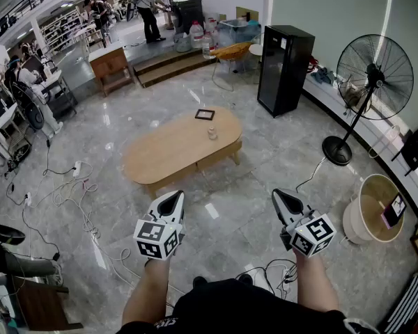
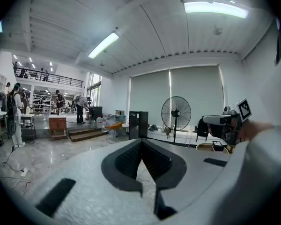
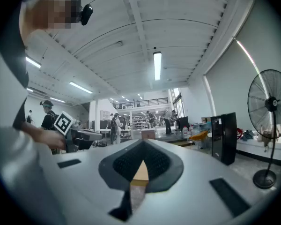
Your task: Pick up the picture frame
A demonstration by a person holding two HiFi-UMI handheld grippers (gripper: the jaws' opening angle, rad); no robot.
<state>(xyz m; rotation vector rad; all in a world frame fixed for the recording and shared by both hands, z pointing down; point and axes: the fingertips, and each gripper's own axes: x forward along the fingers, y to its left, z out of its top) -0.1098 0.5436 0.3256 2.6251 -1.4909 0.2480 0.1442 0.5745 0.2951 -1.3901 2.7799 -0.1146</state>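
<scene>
The picture frame [image 1: 205, 115] lies on the oval table [image 1: 164, 155], well apart from us; we hold the left gripper [image 1: 173, 200] and the right gripper [image 1: 281, 198] closed on nothing.

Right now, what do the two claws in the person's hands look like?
The left claw and right claw are pale grey and pointed like beaks, with dark ridged pads inside. Behind each sits a white cube printed with black square markers. The person wears a black top; no sleeves cover the forearms.
</scene>
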